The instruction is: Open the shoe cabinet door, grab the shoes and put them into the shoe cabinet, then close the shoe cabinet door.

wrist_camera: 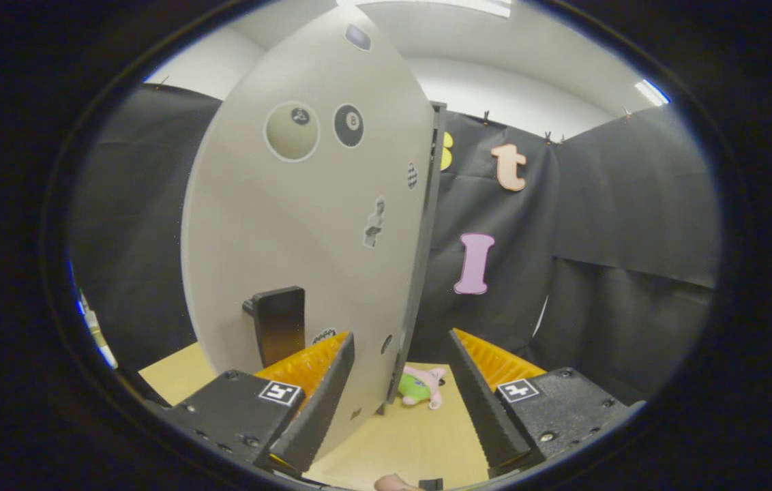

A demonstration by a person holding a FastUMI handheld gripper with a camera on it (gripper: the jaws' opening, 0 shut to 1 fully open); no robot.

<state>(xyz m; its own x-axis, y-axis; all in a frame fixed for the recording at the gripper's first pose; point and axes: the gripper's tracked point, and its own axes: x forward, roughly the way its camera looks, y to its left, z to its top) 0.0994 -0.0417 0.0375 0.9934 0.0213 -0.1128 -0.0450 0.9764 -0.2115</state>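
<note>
Grey-white door panel [304, 225] of the shoe cabinet dominates your gripper view, standing upright and seen nearly edge-on, with its free edge [423, 259] running from about 12 o'clock down to just ahead of the fingers.

Your gripper [399, 395] points level and forward along the tabletop [413, 443]. Jaws are wide apart and clamp nothing. The door's lower edge sits in the gap, hard against the left finger's [314, 395] side; whether they actually touch, I cannot tell. The right finger [488, 395] is well apart from the door, at 4 o'clock from it.

A dark handle [280, 324] sticks out from the door face, just beyond the left finger at about 11 o'clock from its tip. Round stickers sit high on the panel, smaller ones lower down.

The shoe [420, 387], pink with a green patch, lies on the light wood table beyond the fingers, just right of the door's bottom corner, at roughly 12 o'clock from the gap's middle. The door edge covers part of it.

Open room: bare table between the fingers and to the right of the door edge, running back to the black cloth wall [597, 273]. To the left, the panel blocks you, with a strip of table showing at 9 o'clock past it.

A fingertip [396, 483] shows at 6 o'clock, below the gap.
</note>
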